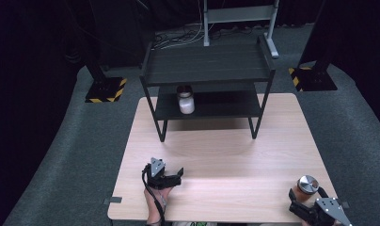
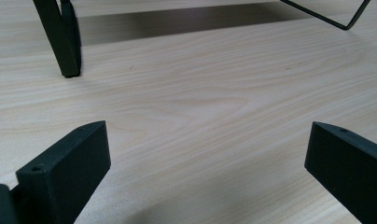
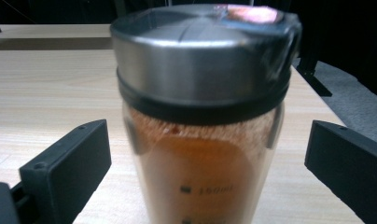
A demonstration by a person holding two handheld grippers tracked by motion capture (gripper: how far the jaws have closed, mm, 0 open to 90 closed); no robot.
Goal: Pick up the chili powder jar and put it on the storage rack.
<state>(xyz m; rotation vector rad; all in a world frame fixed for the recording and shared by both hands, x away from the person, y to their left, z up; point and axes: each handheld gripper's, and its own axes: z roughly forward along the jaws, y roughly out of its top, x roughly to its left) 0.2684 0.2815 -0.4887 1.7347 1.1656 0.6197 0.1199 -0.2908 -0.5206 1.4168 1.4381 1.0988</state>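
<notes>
Pale wood bench carries everything. Nearest, the right gripper has its jaws spread wide around a metal-lidded jar of orange powder, not touching it. The left gripper is wide open and empty. Farther back, a black shelf holds a white jar on its lower level.

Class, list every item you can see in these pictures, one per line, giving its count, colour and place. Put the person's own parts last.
Table: one, light wood, centre, on grey carpet.
Shelf rack: one, black, two tiers, standing at the table's far edge.
Glass jar: one, clear with white contents, on the rack's lower tier, left part.
Spice jar: one, steel lid, orange-brown contents, table's near right corner, between the right gripper's open jaws.
Stand bases: two, black with yellow stripes, on the floor either side of the rack.
Left gripper: black, open, near left.
Right gripper: black, open, near right.
</notes>
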